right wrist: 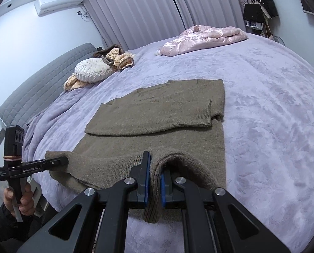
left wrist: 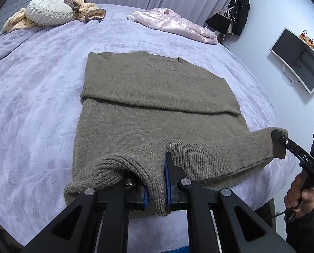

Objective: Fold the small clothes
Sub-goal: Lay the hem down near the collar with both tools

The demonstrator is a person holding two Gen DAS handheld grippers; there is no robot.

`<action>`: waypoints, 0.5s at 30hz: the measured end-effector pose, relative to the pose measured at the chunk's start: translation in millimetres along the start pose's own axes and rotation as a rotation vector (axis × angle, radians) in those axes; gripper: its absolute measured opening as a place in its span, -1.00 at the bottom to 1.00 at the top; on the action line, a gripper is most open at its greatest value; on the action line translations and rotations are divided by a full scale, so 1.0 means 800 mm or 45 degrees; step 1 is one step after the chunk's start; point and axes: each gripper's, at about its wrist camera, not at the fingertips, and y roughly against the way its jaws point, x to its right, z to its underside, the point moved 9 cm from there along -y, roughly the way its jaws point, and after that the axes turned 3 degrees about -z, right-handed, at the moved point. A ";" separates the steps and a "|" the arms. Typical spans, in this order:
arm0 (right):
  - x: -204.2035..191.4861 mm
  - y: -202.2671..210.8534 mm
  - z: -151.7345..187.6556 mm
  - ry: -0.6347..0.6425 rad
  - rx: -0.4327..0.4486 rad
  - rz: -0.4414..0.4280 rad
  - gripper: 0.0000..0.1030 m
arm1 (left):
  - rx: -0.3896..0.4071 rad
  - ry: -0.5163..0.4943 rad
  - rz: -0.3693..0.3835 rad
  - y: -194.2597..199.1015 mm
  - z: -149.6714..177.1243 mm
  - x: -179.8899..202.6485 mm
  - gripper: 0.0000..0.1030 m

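The left gripper is clamped on the ribbed hem of the olive-brown sweater, knit bunched between its blue pads, and the right gripper pinches the same hem at the sweater's other bottom corner, jaws pressed tight on the fabric. Each hand grips its tool's handle at the near edge of the bed. The hem is lifted and curled over between the two grippers, while the rest of the sweater lies flat on the lavender bedspread, its sleeves folded across the chest. Farther off rest a pink jacket and a round white cushion on peach knitwear
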 end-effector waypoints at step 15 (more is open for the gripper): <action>-0.008 -0.005 -0.048 0.051 0.067 0.039 -0.83 | 0.079 -0.006 -0.017 0.013 -0.050 0.002 -0.75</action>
